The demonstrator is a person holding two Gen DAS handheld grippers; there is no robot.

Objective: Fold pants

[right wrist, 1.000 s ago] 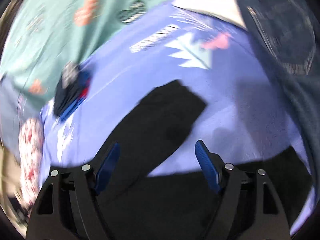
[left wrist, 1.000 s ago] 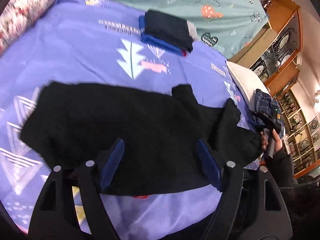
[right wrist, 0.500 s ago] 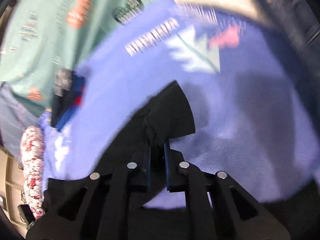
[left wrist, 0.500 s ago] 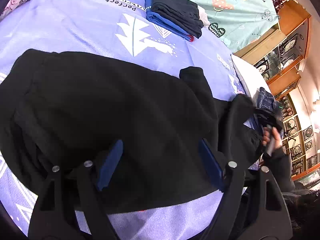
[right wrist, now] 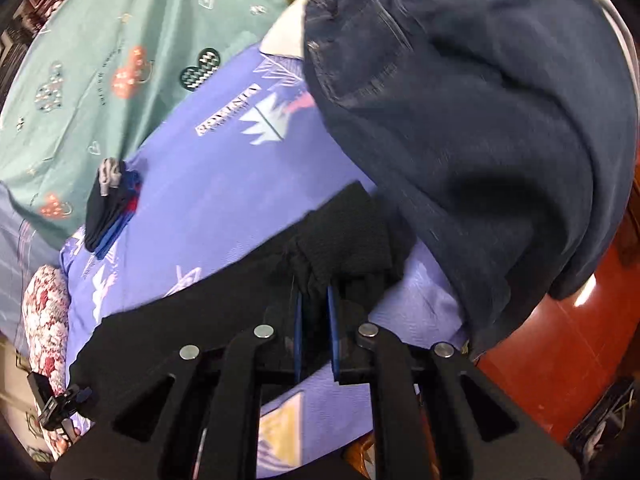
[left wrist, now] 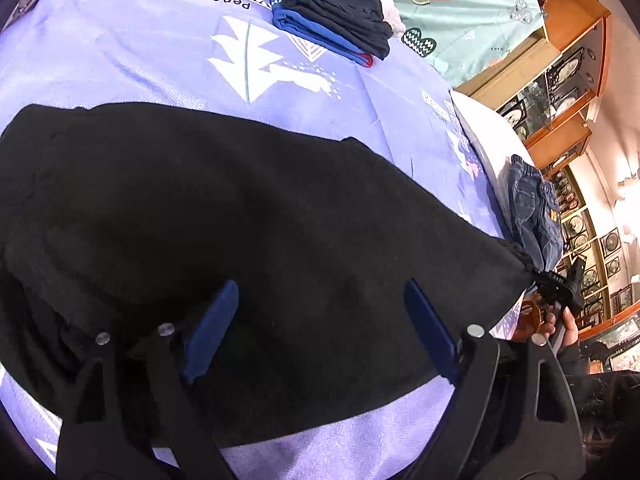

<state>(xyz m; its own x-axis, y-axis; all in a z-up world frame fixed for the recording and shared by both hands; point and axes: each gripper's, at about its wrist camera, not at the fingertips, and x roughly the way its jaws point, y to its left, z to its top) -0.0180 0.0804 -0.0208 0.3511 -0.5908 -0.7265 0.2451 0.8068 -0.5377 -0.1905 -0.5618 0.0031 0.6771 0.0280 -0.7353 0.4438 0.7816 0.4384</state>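
Black pants (left wrist: 224,216) lie spread across the purple bedsheet (left wrist: 132,60). My left gripper (left wrist: 316,320) is open, its blue pads just above the near side of the pants, holding nothing. My right gripper (right wrist: 316,312) is shut on the cuffed end of the black pants (right wrist: 348,236), pulling the cloth taut. It also shows in the left wrist view (left wrist: 556,284) at the pants' far right corner.
A stack of folded dark and blue clothes (left wrist: 336,12) sits at the far side of the sheet. Blue jeans (right wrist: 472,120) lie on a white pillow (left wrist: 484,136) at the right. A teal blanket (right wrist: 100,64) lies beyond. Wooden display cabinets (left wrist: 568,80) stand to the right.
My right gripper closed on the pants' cuff and pulled it outward to the right. The bunched leg has been drawn flat. My left gripper has stayed open and come closer over the pants.
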